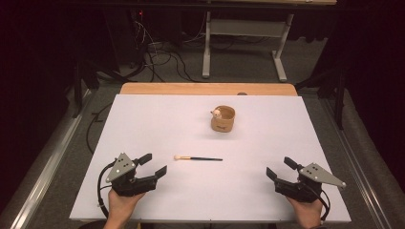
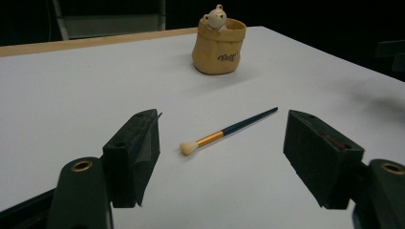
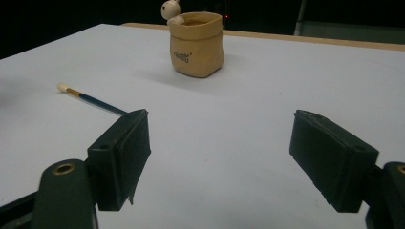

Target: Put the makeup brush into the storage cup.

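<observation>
fingers (image 2: 133,157) of left gripper (image 1: 149,164) are spread; close them across the thin brush (image 1: 198,158) handle at lower center, low to the table (image 1: 157,119).

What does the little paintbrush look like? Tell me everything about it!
The paintbrush is thin, with a pale cream tuft of bristles, a shiny gold band behind it and a long dark handle that looks blue-black. It lies flat on the white table, bristles pointing toward the left gripper. Nothing touches it except the table. The tan pot with a little bear stands apart, farther back.
</observation>
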Available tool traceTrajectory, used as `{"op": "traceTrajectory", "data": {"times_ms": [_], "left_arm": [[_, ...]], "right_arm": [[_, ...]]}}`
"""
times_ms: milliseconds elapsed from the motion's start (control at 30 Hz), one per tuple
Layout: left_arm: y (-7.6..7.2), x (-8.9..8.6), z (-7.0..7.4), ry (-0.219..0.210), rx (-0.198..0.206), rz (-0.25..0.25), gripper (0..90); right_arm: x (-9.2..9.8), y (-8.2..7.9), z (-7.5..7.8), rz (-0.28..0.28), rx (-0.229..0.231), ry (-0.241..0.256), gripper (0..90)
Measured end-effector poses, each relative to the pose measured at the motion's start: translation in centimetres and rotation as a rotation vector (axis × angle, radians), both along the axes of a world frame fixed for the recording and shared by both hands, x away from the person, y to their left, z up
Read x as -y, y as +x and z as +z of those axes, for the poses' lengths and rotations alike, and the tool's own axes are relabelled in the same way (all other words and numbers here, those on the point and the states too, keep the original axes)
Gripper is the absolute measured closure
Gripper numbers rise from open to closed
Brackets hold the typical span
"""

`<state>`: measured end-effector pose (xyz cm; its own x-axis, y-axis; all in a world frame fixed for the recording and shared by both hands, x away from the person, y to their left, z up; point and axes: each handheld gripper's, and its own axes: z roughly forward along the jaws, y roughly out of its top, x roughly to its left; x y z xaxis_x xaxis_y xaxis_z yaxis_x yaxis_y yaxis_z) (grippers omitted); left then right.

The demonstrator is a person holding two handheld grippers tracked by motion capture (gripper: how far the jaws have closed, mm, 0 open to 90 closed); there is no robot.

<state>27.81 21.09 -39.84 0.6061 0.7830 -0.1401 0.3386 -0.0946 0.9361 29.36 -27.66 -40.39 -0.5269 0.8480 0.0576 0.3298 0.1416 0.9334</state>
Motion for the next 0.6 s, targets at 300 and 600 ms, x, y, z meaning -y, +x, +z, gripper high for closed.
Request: {"op": "traceTrajectory", "data": {"times_ms": [300, 600], "left_arm": [[-0.1, 0.01, -0.03, 0.004, 0.0, -0.002, 29.0], [-0.03, 0.08, -0.05, 0.01, 0.003, -0.005, 29.2]], "right_arm": [[-0.12, -0.02, 0.0, 0.001, -0.003, 0.0, 23.7], [-0.12, 0.11, -0.07, 0.001, -0.008, -0.006, 23.9]]}}
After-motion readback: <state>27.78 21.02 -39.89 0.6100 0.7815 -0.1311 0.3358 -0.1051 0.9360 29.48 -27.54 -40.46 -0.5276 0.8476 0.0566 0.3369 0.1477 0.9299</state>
